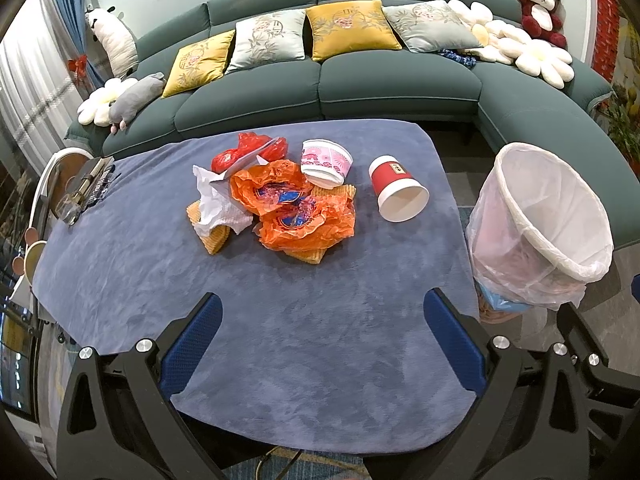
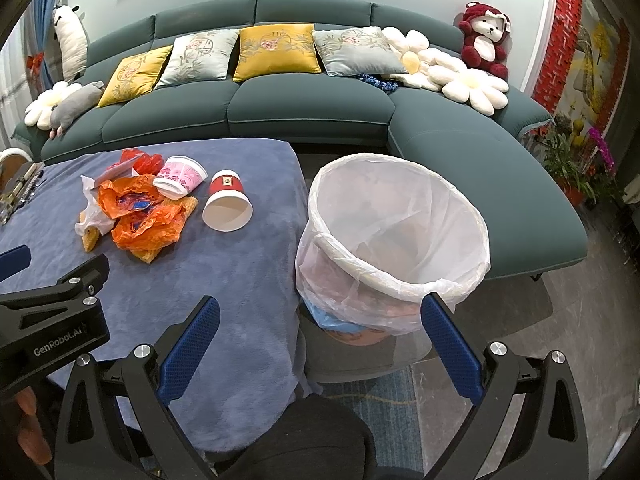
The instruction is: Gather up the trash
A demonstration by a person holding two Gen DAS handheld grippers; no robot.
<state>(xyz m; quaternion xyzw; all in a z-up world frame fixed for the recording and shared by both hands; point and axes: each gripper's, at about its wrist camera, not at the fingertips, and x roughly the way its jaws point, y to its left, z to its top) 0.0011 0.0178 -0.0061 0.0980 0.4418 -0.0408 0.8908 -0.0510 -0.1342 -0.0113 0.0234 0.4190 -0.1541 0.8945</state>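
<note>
A heap of trash lies mid-table: orange plastic wrappers (image 1: 298,210) (image 2: 140,216), crumpled white paper (image 1: 218,204), a red bag (image 1: 248,152) and a pink-patterned paper bowl (image 1: 326,162) (image 2: 180,176) tipped on its side. A red paper cup (image 1: 396,190) (image 2: 228,202) lies on its side just right of the heap. A white-lined trash bin (image 1: 540,220) (image 2: 396,236) stands on the floor right of the table. My left gripper (image 1: 322,316) is open over the near table, well short of the heap. My right gripper (image 2: 320,320) is open at the table's right edge, in front of the bin.
The table (image 1: 280,360) wears a blue-grey plush cloth. A tray with small items (image 1: 86,186) sits at its far left edge. A green sofa (image 1: 360,88) with cushions and plush toys curves behind. A person's knee (image 2: 304,436) and fingers (image 2: 30,424) show low in the right wrist view.
</note>
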